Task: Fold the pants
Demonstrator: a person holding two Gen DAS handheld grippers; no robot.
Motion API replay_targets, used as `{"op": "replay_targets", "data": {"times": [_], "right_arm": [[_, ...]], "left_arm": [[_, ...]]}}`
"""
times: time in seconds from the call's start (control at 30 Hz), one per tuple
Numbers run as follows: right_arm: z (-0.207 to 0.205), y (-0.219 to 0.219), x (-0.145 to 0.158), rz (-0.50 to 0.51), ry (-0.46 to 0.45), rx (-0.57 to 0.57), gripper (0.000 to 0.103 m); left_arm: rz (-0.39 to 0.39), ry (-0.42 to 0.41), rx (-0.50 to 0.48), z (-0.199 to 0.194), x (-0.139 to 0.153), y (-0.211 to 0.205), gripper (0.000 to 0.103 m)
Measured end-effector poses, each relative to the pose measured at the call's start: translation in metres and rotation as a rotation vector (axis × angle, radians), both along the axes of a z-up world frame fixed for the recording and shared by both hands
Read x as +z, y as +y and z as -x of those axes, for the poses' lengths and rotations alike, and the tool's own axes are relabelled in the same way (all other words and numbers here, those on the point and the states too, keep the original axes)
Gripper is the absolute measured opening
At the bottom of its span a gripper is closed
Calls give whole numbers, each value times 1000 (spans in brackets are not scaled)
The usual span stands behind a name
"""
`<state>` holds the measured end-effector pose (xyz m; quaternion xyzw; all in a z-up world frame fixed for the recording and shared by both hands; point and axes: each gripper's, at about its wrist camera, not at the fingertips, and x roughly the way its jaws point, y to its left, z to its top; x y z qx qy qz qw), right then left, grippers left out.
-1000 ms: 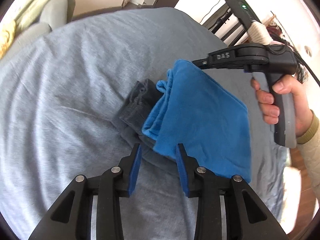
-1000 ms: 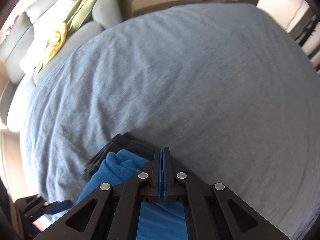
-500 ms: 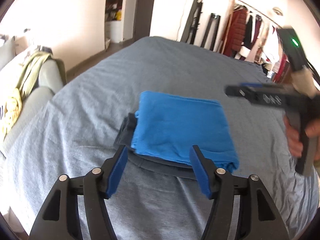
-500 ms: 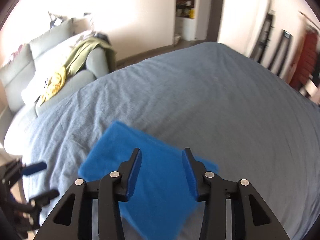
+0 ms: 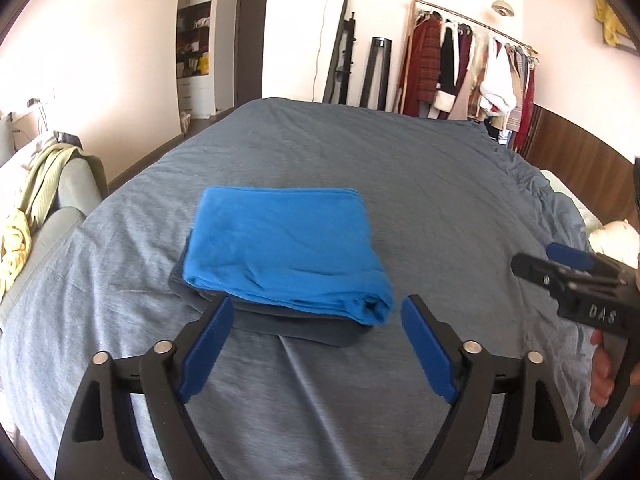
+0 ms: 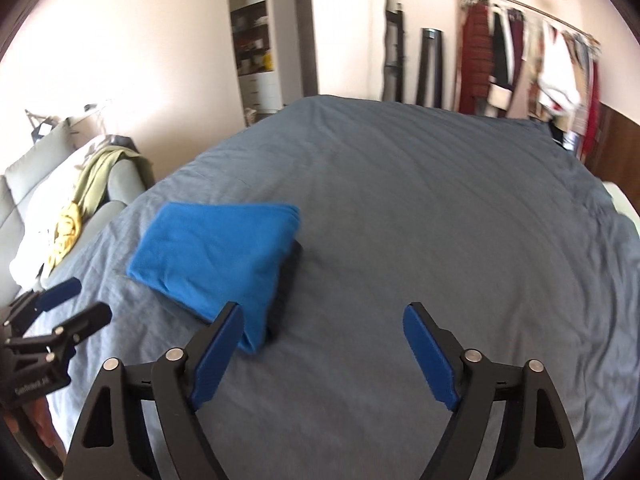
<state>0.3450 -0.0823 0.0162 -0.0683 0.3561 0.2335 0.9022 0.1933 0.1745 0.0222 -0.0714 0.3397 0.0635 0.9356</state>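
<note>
Both wrist views, looking down onto the bed (image 5: 400,168). The folded pants (image 5: 280,248) lie as a blue rectangular packet on the grey-blue bedcover, toward its near left part, with a darker grey layer showing beneath the blue along the near edge and the left side. In my right wrist view the same pants (image 6: 212,256) sit left of centre, a dark edge visible along their right side.

My left gripper (image 5: 316,312) hangs above the near edge of the packet, jaws opening and already wide — the blue pads stand clear of the cloth, and nothing is pinched between them. My right gripper (image 6: 324,320) hangs over bare bedcover just right of the packet; its jaws are likewise opening, wide, with only its left finger overlapping the packet's corner in the frame. I cannot tell whether that finger touches the fabric.

Each gripper appears in the other's view: the right one at the right edge, held by a hand (image 5: 608,376), and the left one at the lower left.

Background — a sofa (image 5: 68,200) draped with green and yellow cloth at left, a clothes rail (image 5: 472,24) hung with garments at the far wall.
</note>
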Motion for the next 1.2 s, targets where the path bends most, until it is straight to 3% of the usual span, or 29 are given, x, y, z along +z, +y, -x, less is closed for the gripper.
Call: {"op": "replay_targets", "data": {"times": [0.47,0.67,1.2], "right_arm": [[53,-61,-66,-7,-77,-50,86],[79,-72,-81,-41,-125,-54,86],[171,-99,-43,-104,-200,-103,86]], "left_arm": [[-23,-64,-11,32,-57,-54,89],[-36,-114,21,67,-61,-65,89],[-94,-158,-21,144,-26,-95,89]]}}
